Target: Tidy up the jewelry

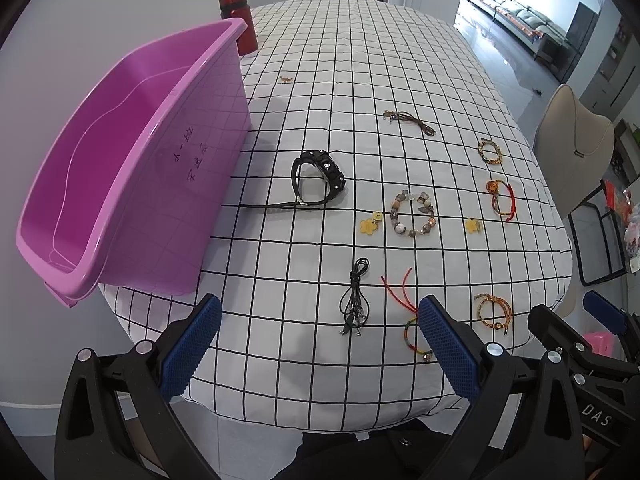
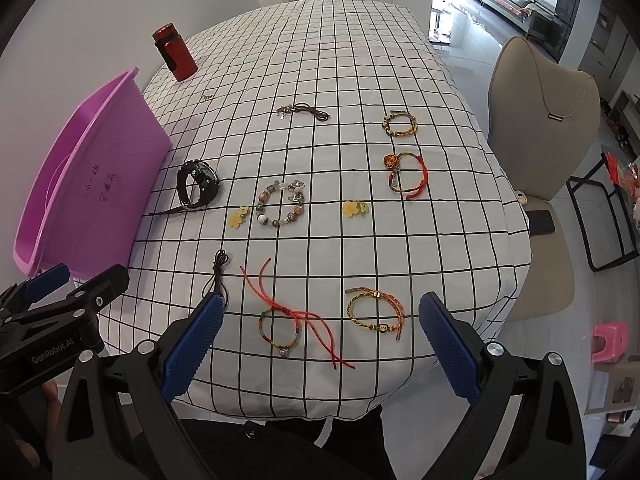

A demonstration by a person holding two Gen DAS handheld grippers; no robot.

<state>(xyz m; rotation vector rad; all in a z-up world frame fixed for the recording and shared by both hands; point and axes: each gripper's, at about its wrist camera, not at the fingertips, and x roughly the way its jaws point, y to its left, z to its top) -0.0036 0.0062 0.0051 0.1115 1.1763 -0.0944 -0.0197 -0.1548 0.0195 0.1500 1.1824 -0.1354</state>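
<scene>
From your left wrist, the left gripper (image 1: 318, 344) hangs spread wide and empty over the near edge; the pink tub (image 1: 132, 136) at left holds nothing (so sorting hasn't begun). From your right wrist, the right gripper (image 2: 320, 344) is equally splayed, with the braided bracelet (image 2: 376, 312) and red-cord bracelet (image 2: 282, 332) lying nearest, all jewelry left on the tablecloth (image 2: 440, 220).

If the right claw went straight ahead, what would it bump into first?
Probably the rainbow braided bracelet with long red cords, lying on the checked tablecloth between the open right claw fingers; depth is unclear.
</scene>
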